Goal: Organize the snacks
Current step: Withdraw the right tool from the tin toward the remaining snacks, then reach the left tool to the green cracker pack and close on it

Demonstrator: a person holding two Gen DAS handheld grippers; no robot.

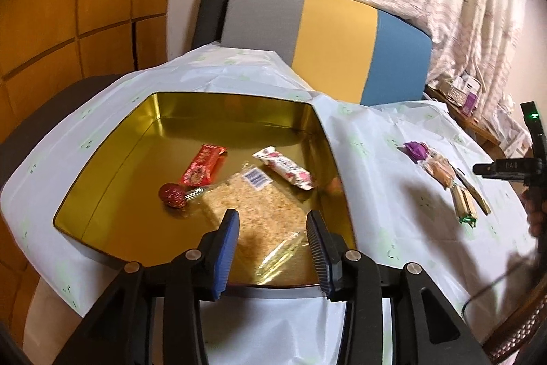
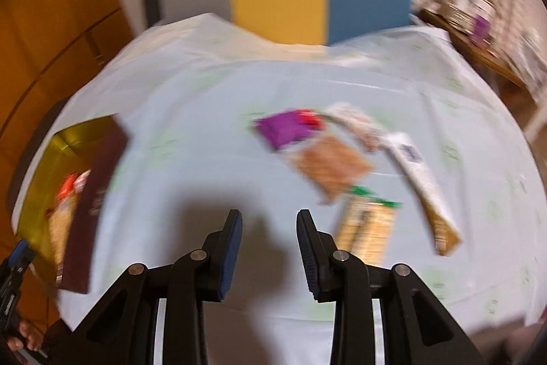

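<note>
over the gold tin (image 1: 112,159), where a clear cracker pack (image 1: 259,211) already lies, the left gripper (image 1: 273,224) hangs narrowly parted and empty, while the right gripper (image 2: 270,224), equally empty, faces the loose snacks (image 2: 328,166) on the tablecloth (image 2: 191,112), likely to fetch another.

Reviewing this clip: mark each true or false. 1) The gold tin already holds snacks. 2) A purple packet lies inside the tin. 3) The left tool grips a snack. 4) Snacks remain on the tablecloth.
1) True: the gold tin holds the red bar and others.
2) False: the purple packet lies on the tablecloth.
3) False: the left tool is open and empty.
4) True.
</note>
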